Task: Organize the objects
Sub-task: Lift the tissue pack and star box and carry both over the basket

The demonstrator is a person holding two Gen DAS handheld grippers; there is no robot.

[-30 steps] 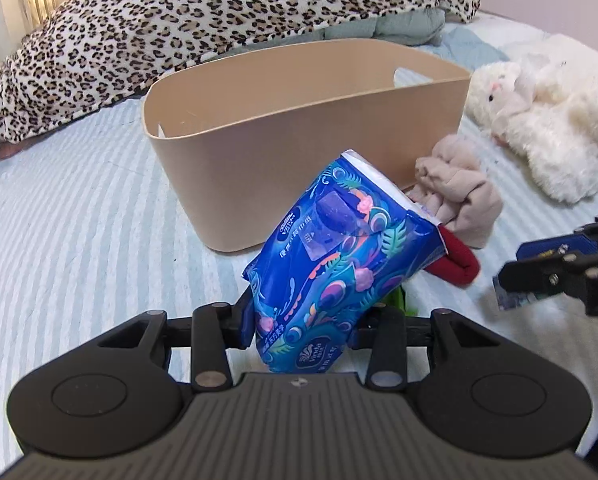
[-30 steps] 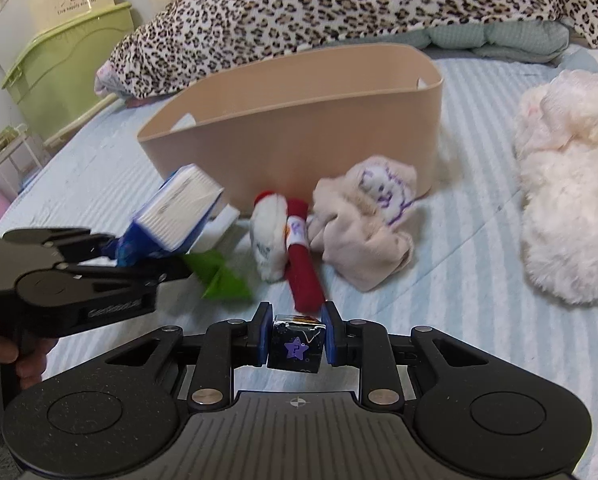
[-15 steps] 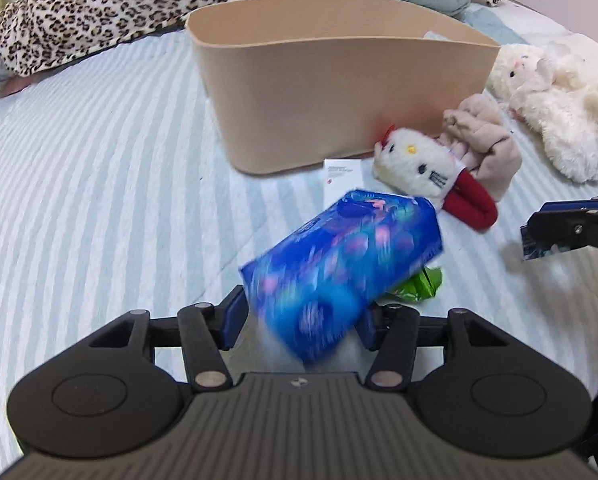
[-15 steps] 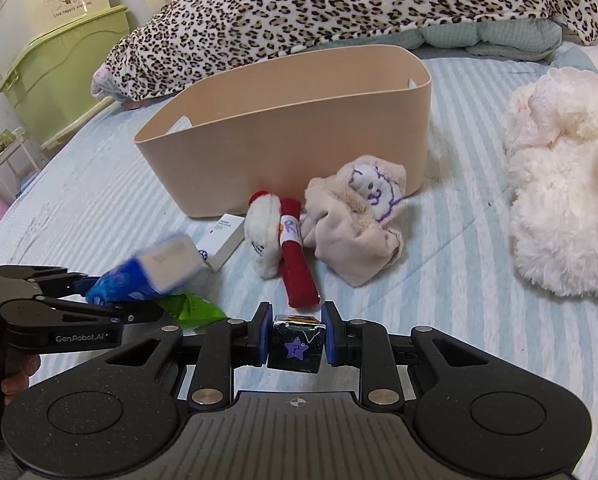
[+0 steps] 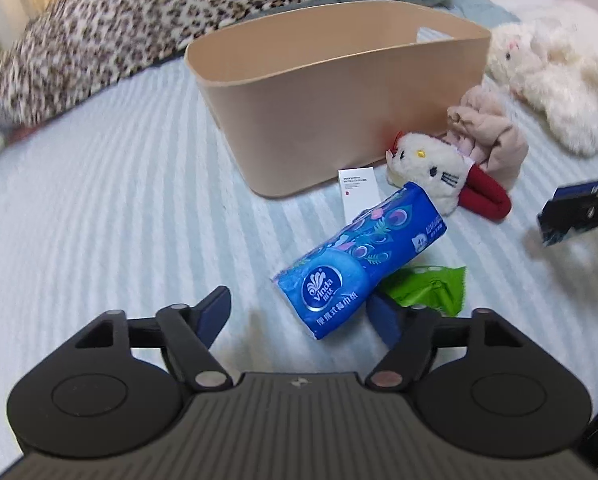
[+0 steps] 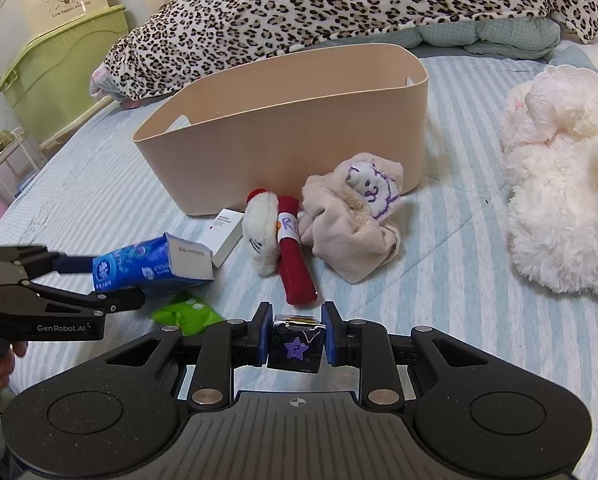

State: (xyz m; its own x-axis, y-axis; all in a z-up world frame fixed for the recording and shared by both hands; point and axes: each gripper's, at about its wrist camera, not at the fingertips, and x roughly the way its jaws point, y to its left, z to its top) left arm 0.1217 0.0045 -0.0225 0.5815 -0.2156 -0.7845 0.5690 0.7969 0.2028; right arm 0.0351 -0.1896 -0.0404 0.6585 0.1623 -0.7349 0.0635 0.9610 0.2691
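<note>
My left gripper is open. The blue tissue pack lies on the bed between its spread jaws, resting partly on a green packet. The pack also shows in the right wrist view, next to the left gripper. My right gripper is shut on a small dark cube with a purple star. The beige bin stands behind the objects, also in the right wrist view.
A white box, a white cat plush with red legs, a beige plush and a large white fluffy plush lie by the bin on the striped bed. A leopard blanket lies behind. Green storage boxes stand at left.
My left gripper lowered the blue tissue pack from in front of the bin to the bed and opened, letting it go. The right gripper has kept hold of the cube.
</note>
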